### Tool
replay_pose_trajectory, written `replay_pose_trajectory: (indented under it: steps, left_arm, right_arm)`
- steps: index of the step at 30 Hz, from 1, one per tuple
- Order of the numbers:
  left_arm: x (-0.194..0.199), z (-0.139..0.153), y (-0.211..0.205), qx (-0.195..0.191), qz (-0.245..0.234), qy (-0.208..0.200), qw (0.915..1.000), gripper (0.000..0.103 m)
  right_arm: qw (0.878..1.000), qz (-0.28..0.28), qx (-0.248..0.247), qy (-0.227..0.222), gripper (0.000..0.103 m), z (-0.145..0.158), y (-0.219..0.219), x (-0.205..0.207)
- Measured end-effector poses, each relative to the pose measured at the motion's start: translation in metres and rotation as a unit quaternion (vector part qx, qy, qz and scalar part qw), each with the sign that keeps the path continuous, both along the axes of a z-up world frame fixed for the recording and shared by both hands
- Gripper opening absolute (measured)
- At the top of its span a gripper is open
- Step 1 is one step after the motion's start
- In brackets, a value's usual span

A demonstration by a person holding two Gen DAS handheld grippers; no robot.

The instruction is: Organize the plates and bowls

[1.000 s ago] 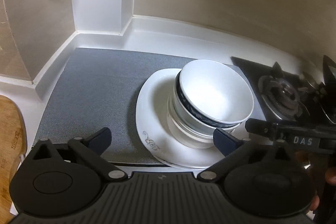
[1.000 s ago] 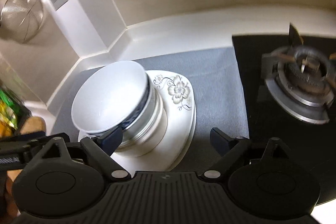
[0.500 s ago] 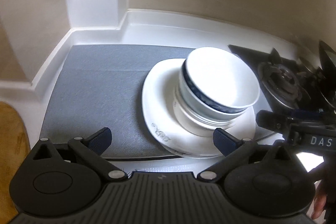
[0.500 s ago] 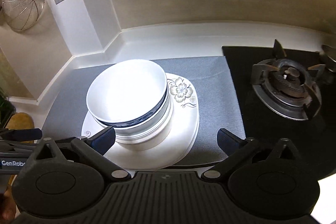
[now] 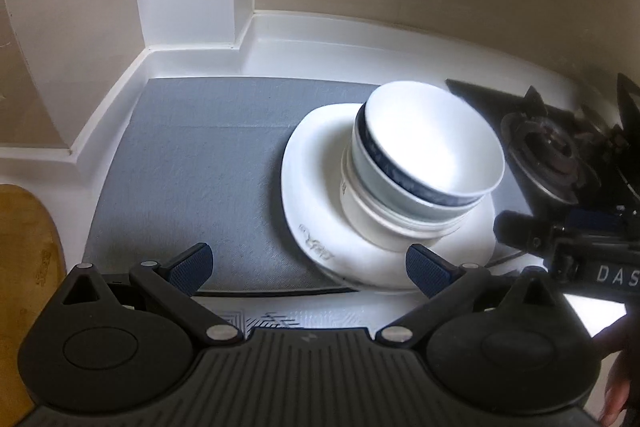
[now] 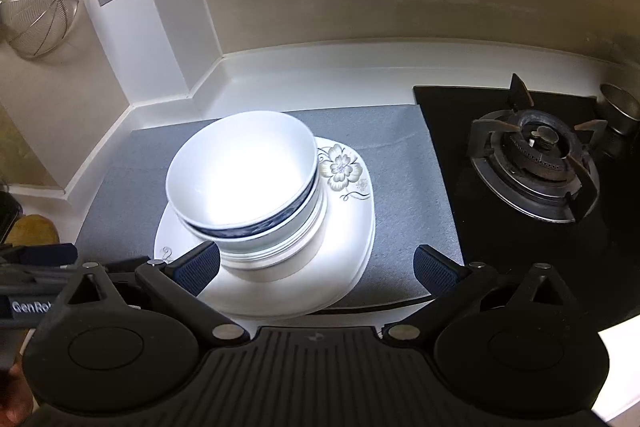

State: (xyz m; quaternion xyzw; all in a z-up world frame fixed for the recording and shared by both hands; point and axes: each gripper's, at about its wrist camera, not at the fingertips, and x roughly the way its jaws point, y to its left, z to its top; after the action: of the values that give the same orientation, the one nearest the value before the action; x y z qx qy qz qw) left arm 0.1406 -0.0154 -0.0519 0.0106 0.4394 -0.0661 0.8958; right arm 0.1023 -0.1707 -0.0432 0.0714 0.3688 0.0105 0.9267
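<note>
The stack of bowls [image 6: 248, 187] sits on a white plate [image 6: 352, 227] — the top bowl, white inside with a dark blue band under its rim, leans a little off-centre over the paler bowls beneath it. The plate has a grey flower printed at about two o'clock in my right view, and it appears to lie on at least one more plate, whose edge shows at the near side. All of this rests on a grey mat [image 5: 208, 163] spread over the white worktop [image 5: 320, 39], with the plate's near edge reaching the mat's near edge. My right tongs [image 6: 316, 267] stand wide apart and empty, having just been opening; the left pad is in front of the stack's base at seven o'clock, but I cannot tell whether it touches, and the right pad hangs over the mat at four o'clock from the plate. My left tongs [image 5: 308, 267] are also apart and hold nothing, their right pad just in front of the plate's near rim, the left pad over bare mat. At three o'clock from the mat lies the black gas hob [image 6: 536, 163] — a wire strainer [image 6: 36, 7] hangs on the wall at ten o'clock.
</note>
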Motion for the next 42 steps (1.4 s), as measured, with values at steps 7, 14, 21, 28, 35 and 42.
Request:
replay_pose_trajectory:
  steps: [7, 14, 21, 28, 35, 42]
  left_arm:
    - [-0.004, 0.001, 0.004, -0.002, -0.004, -0.007, 1.0, 0.103]
    - [-0.01, 0.002, 0.006, 0.001, -0.013, -0.011, 0.9999, 0.103]
    - [-0.015, 0.003, 0.009, 0.005, -0.024, -0.014, 0.9996, 0.103]
    - [-0.016, 0.008, 0.017, 0.013, -0.033, -0.024, 0.9991, 0.103]
    - [-0.014, 0.008, 0.021, 0.005, -0.026, -0.02, 0.9995, 0.103]
    - [-0.015, 0.006, 0.023, 0.0, -0.026, -0.016, 0.9995, 0.103]
  right_arm:
    - [1.0, -0.001, -0.01, 0.001, 0.103, 0.002, 0.004, -0.002]
    - [1.0, -0.004, -0.013, 0.003, 0.103, 0.003, 0.007, -0.007]
    - [1.0, -0.002, -0.011, 0.005, 0.103, 0.002, 0.01, -0.014]
    - [1.0, -0.002, -0.009, -0.003, 0.103, 0.003, 0.017, -0.019]
    - [1.0, -0.01, -0.005, 0.001, 0.103, 0.006, 0.024, -0.019]
    - [1.0, 0.004, -0.02, 0.003, 0.103, 0.007, 0.026, -0.018]
